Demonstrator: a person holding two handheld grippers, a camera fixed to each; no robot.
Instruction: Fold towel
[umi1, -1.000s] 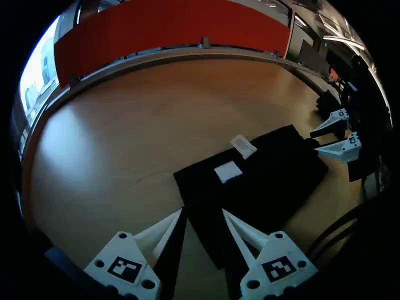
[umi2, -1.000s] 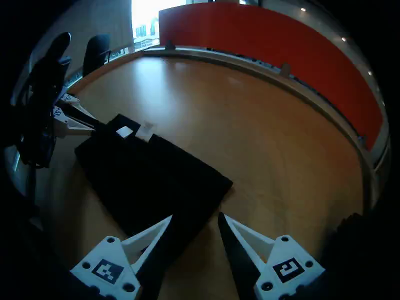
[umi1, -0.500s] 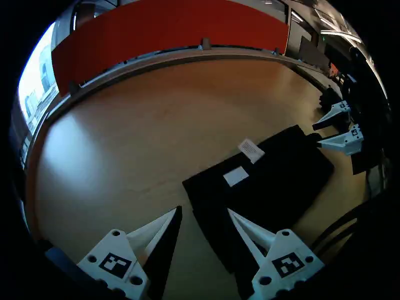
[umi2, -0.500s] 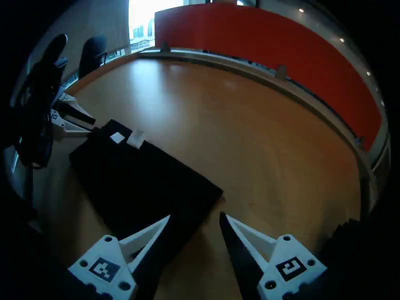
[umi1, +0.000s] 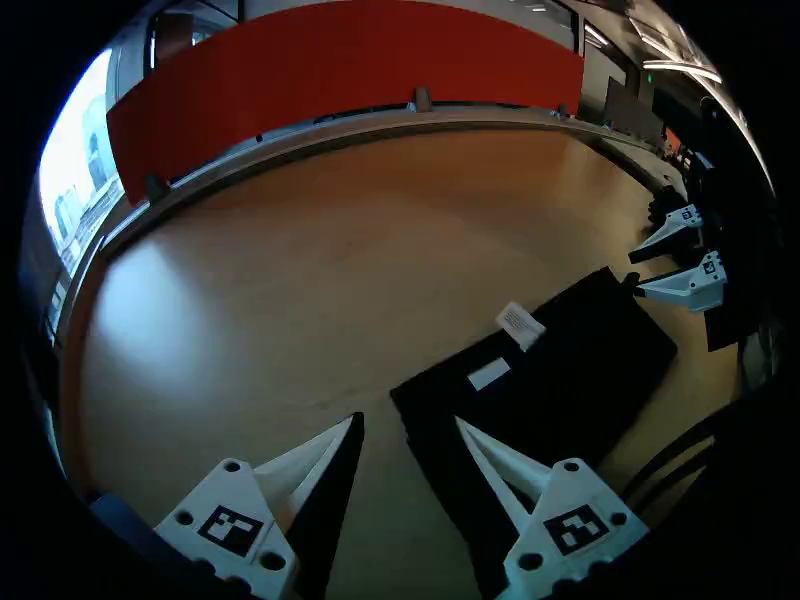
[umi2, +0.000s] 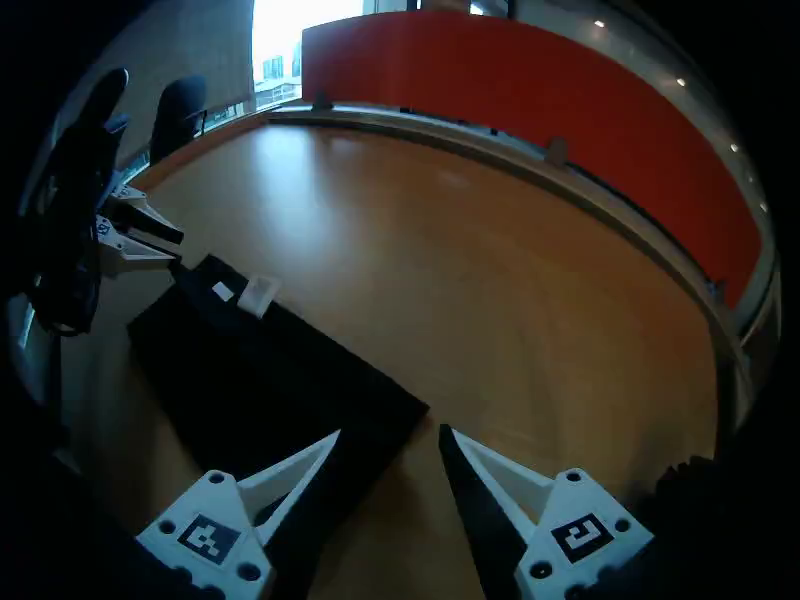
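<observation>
1. Broad wooden table (umi1: 300, 260), with a red partition (umi1: 330, 60) standing behind its far edge.
2. The black towel (umi1: 570, 370) lies flat near the table's near edge, a neat rectangle with a white tag (umi1: 520, 325) on top.
3. The left gripper (umi1: 407, 420) has its fingers apart and empty at one corner. The right gripper (umi2: 390, 430) is likewise spread and empty at the opposite end.
4. The towel looks soft, light and limp, so it will probably sag. Best to pinch two corners along one edge, catching every layer.
5. A second ago the left fingers straddled that corner. Now they've backed off and spread a little wider.
</observation>
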